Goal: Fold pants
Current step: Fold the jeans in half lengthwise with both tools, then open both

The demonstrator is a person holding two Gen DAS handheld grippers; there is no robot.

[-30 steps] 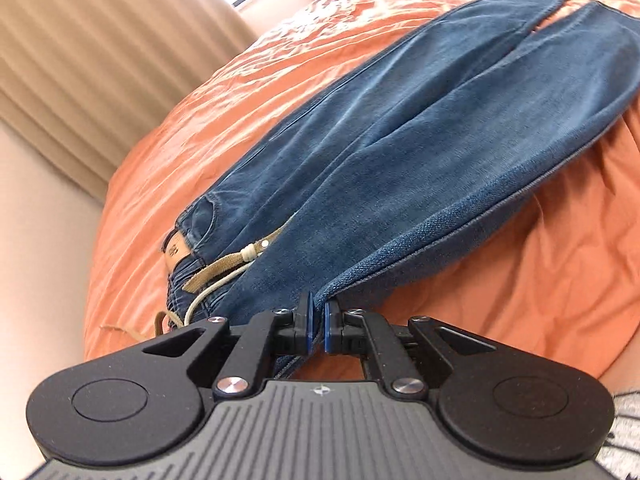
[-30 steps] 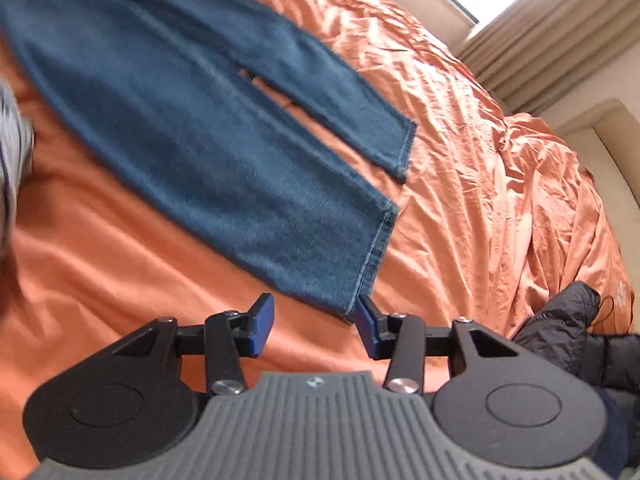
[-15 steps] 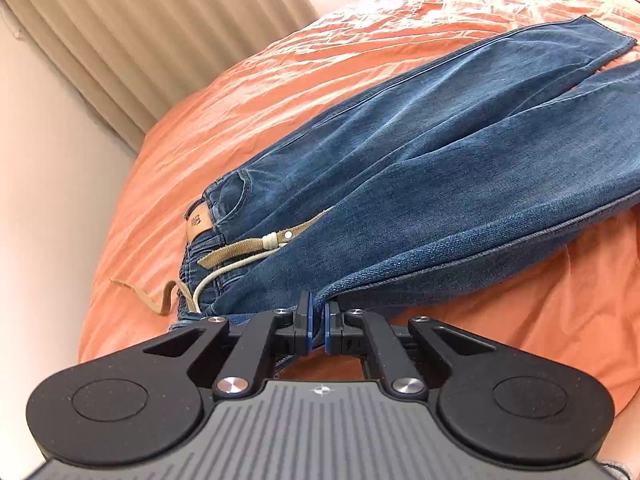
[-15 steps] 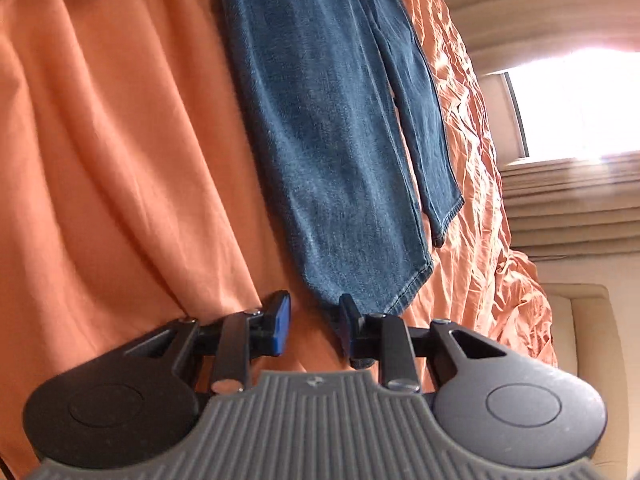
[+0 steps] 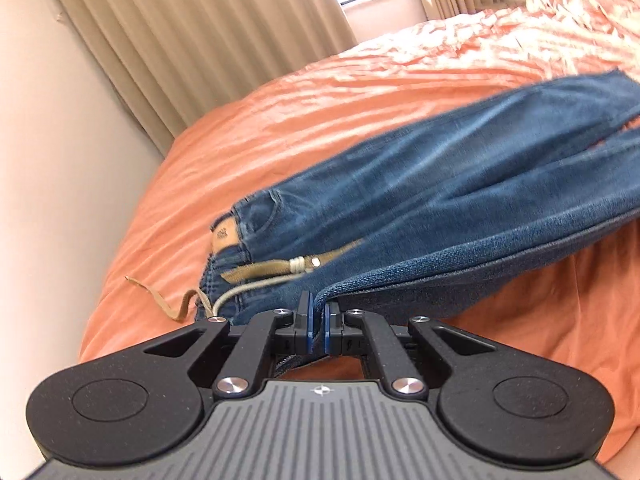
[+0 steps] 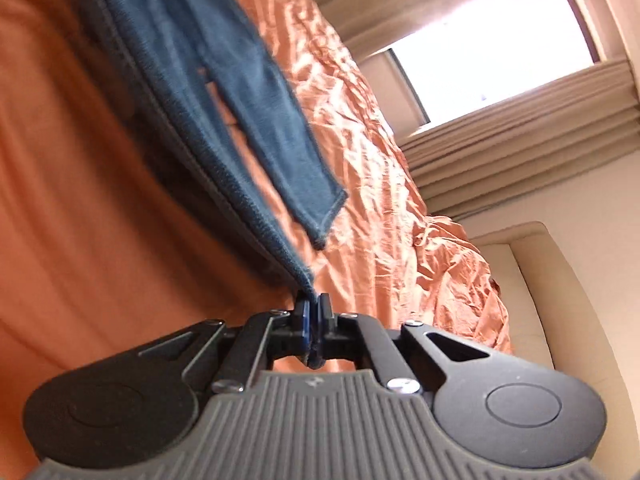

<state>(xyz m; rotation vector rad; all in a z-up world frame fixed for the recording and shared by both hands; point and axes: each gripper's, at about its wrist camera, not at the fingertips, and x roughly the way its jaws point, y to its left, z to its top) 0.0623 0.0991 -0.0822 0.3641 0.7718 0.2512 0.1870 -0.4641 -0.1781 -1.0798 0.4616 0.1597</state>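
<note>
Blue denim pants (image 5: 440, 184) lie on an orange bedspread (image 5: 280, 120), waist end near me with a tan drawstring (image 5: 256, 272) and leather patch. My left gripper (image 5: 318, 312) is shut on the waist edge of the near leg, lifting that edge off the bed. In the right wrist view the same pants (image 6: 200, 92) stretch away from me. My right gripper (image 6: 314, 308) is shut on the hem corner of the near leg, which hangs raised above the bedspread (image 6: 72, 200). The far leg's hem (image 6: 324, 216) lies flat on the bed.
Beige curtains (image 5: 180, 32) and a bright window (image 6: 492, 44) stand behind the bed. A cream wall (image 5: 52, 160) runs along the bed's left side. A beige upholstered armchair (image 6: 536, 280) stands past the bed's crumpled corner.
My right gripper went from open around the near leg's hem to shut on it, and the hem has risen off the bed. My left gripper has lifted the waist edge and rolled a little.
</note>
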